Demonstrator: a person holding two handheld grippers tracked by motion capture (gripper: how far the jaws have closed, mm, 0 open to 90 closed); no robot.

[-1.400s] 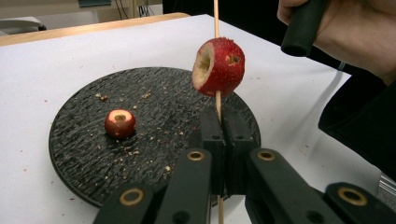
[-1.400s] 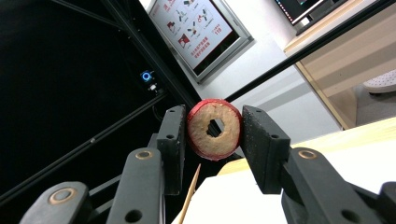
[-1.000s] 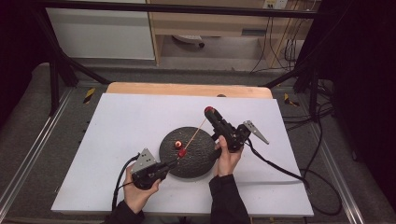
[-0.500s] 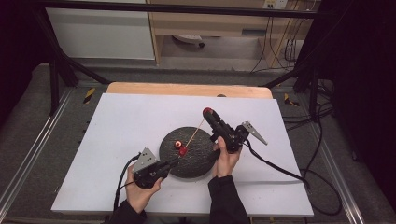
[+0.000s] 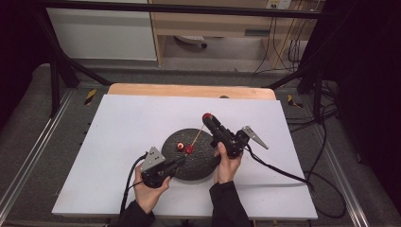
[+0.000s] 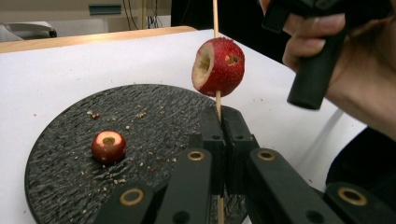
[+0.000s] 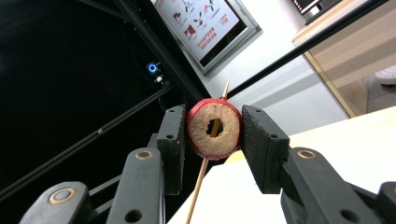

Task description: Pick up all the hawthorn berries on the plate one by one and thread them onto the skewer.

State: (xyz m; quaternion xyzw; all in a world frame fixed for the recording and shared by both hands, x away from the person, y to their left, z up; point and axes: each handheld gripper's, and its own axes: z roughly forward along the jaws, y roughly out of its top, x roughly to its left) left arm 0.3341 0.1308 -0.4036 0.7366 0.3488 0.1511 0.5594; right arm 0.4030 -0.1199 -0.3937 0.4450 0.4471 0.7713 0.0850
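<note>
left tongs (image 6: 219,135) clamp the skewer (image 6: 215,18) low, over the plate (image 6: 56,154). right tongs (image 7: 212,128) clamp a cored fruit (image 7: 214,128) at its tip. keep the hole lined up, slide straight toward the threaded fruit (image 6: 218,66).

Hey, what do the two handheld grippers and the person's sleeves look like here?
Both the left gripper and the right gripper are black, each with a grey three-cornered plate and a trailing black cable. Their fingers are black bars with brass-coloured pivot rings. The sleeves are dark.
</note>
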